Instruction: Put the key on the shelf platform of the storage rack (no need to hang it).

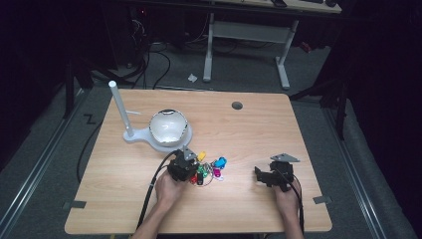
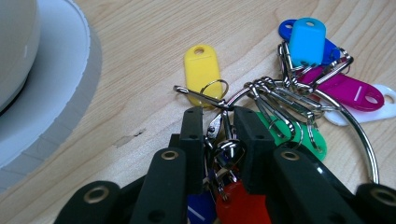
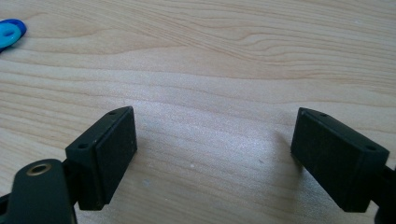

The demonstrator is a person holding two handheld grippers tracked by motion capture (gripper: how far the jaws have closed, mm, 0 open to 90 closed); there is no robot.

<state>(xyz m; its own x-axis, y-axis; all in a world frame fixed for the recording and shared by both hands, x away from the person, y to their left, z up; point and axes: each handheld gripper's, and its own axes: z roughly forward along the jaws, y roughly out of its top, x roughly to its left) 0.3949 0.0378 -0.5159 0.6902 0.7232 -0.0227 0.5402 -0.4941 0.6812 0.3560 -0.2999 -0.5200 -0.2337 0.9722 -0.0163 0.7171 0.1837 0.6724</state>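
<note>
The left claw (image 2: 219,135) was clenched on only a thin wire clip of the key-tag bunch (image 2: 299,93), so it risked slipping free, while the right claw (image 3: 215,154) hung released over the table (image 3: 210,60).

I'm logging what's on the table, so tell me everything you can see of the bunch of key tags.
The bunch of key tags lies flat on the wooden table, just in front of the white lamp base. A large metal ring carries smaller split rings and clips, each with a glossy plastic tag: yellow, light blue, dark blue, magenta, white, green, red. The left tongs are closed on metal links near its middle, above the red tag.
</note>
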